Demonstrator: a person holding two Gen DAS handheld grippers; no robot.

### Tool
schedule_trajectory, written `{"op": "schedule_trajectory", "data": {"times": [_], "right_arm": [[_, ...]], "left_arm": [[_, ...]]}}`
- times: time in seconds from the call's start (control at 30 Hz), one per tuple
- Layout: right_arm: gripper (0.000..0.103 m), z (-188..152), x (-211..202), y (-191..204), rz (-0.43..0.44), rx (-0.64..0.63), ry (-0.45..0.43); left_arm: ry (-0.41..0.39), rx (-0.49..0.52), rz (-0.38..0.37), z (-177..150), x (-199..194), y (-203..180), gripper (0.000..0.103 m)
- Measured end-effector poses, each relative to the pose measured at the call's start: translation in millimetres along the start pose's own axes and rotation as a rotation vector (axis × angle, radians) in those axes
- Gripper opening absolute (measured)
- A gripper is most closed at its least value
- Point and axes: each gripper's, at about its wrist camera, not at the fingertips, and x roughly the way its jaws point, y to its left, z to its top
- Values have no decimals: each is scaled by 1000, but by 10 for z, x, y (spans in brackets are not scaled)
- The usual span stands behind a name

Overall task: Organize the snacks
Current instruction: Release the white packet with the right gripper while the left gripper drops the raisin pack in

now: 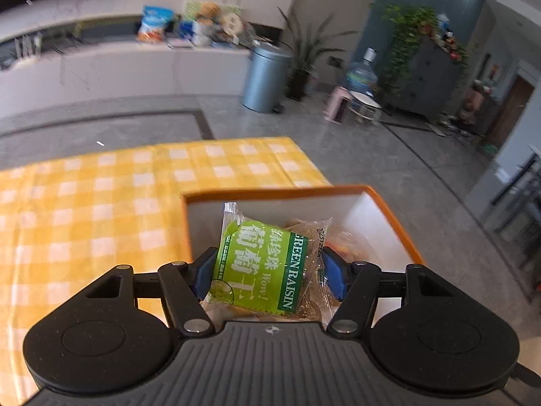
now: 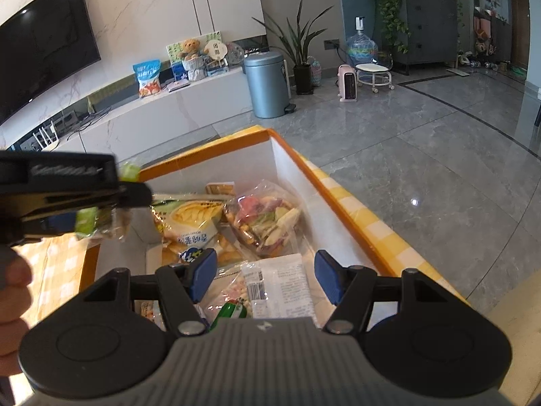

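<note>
My left gripper (image 1: 268, 267) is shut on a green raisin packet (image 1: 260, 264), its blue pads pressing on both sides, just over the near end of the orange-rimmed white box (image 1: 270, 192). In the right wrist view one of that gripper's fingers (image 2: 101, 196) shows from the side at the box's left rim, with the raisin packet (image 2: 86, 221) in it. My right gripper (image 2: 266, 275) stands open above the box (image 2: 297, 169) with nothing pressed between its pads. Below lie a yellow chip bag (image 2: 189, 223), a clear dried-fruit packet (image 2: 267, 220) and a white-backed packet (image 2: 287, 287).
The box stands at the right corner of a table with a yellow checked cloth (image 1: 101, 203); grey floor drops away beyond it. A person's hand (image 2: 10, 304) shows at the left edge. A blue bin (image 2: 267, 84) and a white cabinet stand far off.
</note>
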Motion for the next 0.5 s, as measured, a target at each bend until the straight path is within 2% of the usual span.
{"op": "schedule_trajectory", "data": {"times": [0.07,0.17,0.23,0.33,0.5], "right_arm": [[63,-8,14,16,3,0,8],[63,-14,24,32,17,-1,15],[63,-15,26,34,20,-5,16],[63,-20,27,31,12,2,17],[63,-26,59,39,-40,-23,27]], "left_arm": [[-7,11,33,5,21,-17,76],[28,5,0,27,55,2,82],[34,20,-17,13,25,-3,90],[57,61,-15,11,-3,-32,93],[43,75,-5,32,-78,-55,93]]}}
